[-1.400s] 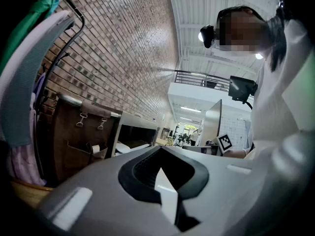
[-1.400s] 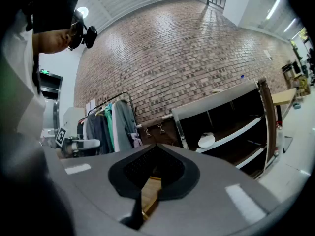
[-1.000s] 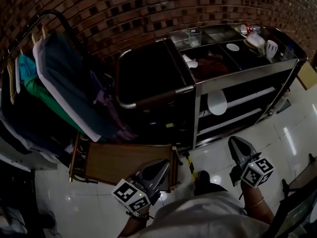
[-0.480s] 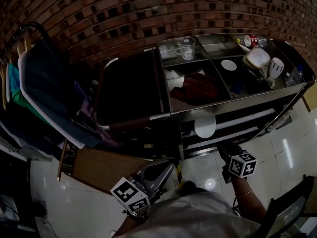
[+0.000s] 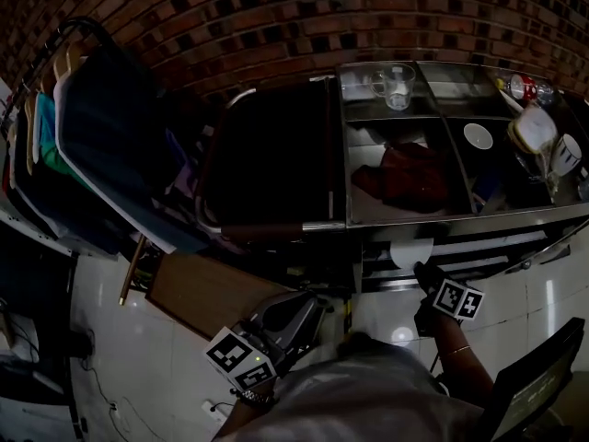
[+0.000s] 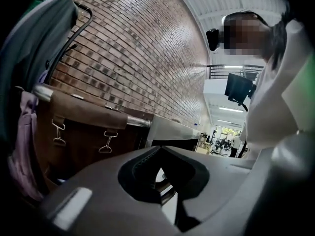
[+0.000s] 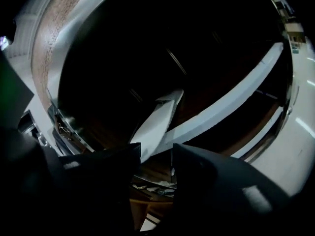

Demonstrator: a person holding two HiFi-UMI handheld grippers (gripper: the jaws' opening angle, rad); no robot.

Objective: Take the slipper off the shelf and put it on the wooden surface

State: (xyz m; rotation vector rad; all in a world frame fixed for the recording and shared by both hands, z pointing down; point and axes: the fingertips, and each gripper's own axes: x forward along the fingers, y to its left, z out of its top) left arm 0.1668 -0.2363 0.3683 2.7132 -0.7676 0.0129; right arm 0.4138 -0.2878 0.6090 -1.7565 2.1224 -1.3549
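Observation:
A white slipper [image 5: 410, 250] lies on the dark shelf under the steel cart top [image 5: 414, 212]. My right gripper [image 5: 424, 271] reaches up to it from below. In the right gripper view the slipper [image 7: 158, 118] lies slanted against a pale shelf rail [image 7: 231, 102], its near end just past the gap of the right gripper [image 7: 156, 154]. The jaws are opening and do not press on it. My left gripper [image 5: 306, 308] hangs low near the wooden surface [image 5: 204, 293]; the left gripper [image 6: 160, 150] has its tips together and holds nothing.
The cart top carries a glass jug [image 5: 396, 85], a red cloth [image 5: 409, 175], a white dish [image 5: 478, 135] and cups [image 5: 563, 154]. A brown bag [image 5: 271, 155] hangs at its left. Clothes [image 5: 97, 145] hang on a rack at the far left. White tiles [image 5: 138, 366] cover the floor.
The right gripper has moved up from the floor area to the shelf's slipper, and its jaws have parted. The head view has swung so the cart sits further right. The left gripper stays low.

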